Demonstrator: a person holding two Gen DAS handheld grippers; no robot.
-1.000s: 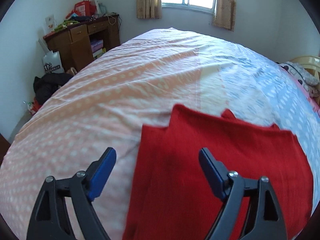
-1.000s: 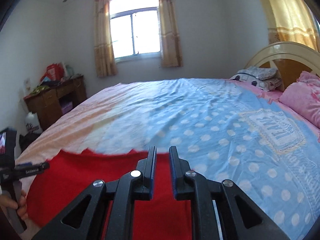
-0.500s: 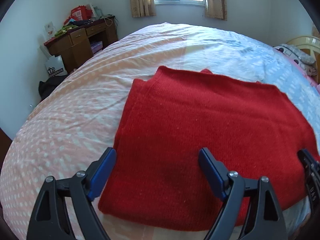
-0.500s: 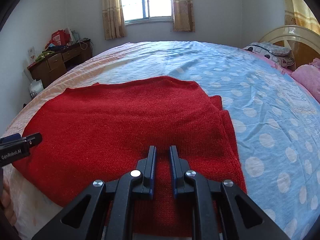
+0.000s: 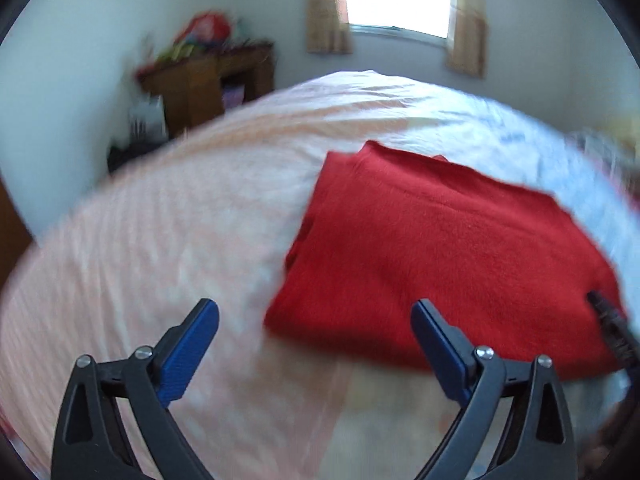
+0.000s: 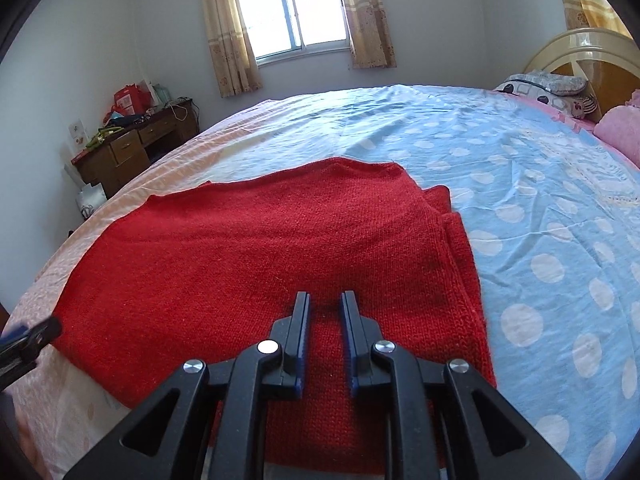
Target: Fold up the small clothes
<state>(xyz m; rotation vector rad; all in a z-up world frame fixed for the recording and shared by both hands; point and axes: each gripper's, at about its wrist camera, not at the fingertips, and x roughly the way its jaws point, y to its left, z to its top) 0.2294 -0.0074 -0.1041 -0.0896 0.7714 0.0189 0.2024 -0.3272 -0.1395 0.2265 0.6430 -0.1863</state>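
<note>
A red sweater (image 6: 280, 256) lies folded flat on the bed (image 6: 540, 208), near its front edge, straddling the line where the peach half of the spotted cover meets the blue half. A narrower folded layer shows along its right side.

The left tool (image 5: 316, 316) hangs above the cover just off the sweater's near left corner. Its jaws have just been opening and now stand wide apart, released, with nothing gripped; one blue pad (image 5: 188, 352) is over the peach cover, the other over the sweater's front edge. This view is blurred.

The right tool (image 6: 325, 304) sits low over the near right part of the sweater. Its jaws have just been opening a little and stand narrowly parted, with only a slim gap and no cloth pinched between them.

A wooden desk (image 6: 132, 152) piled with clutter stands against the far left wall, below a curtained window (image 6: 292, 8). Pillows (image 6: 552, 88) rest by the headboard at far right.
</note>
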